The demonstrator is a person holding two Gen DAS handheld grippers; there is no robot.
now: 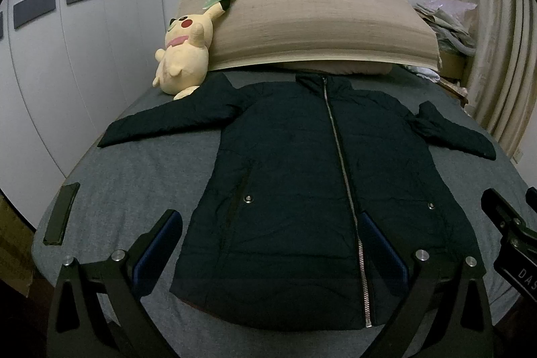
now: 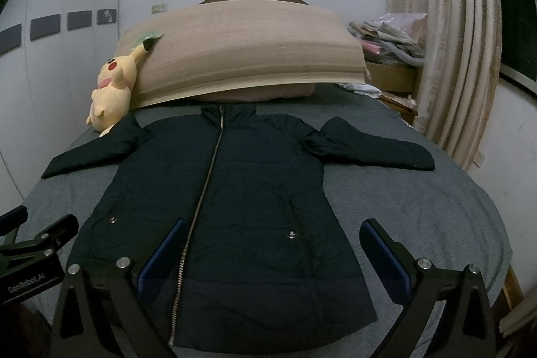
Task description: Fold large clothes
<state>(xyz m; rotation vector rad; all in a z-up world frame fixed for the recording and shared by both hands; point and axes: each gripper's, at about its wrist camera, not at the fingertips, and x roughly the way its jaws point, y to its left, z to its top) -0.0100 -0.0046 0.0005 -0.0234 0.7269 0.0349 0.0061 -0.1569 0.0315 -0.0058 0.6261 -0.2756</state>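
A dark navy zip-up jacket (image 1: 302,190) lies flat, front up and zipped, sleeves spread, in the middle of a bed with a grey sheet (image 1: 134,176). At the head, a tan rolled mat (image 1: 308,26) rests across a pillow, with a yellow plush toy (image 1: 184,49) leaning beside it. White wardrobe doors (image 1: 84,56) stand left, beige curtains (image 2: 446,56) right. A dark phone-like slab (image 1: 62,213) lies near the bed's left edge. The left gripper (image 1: 268,244) and right gripper (image 2: 272,250) hover over the hem, jaws wide apart, holding nothing.
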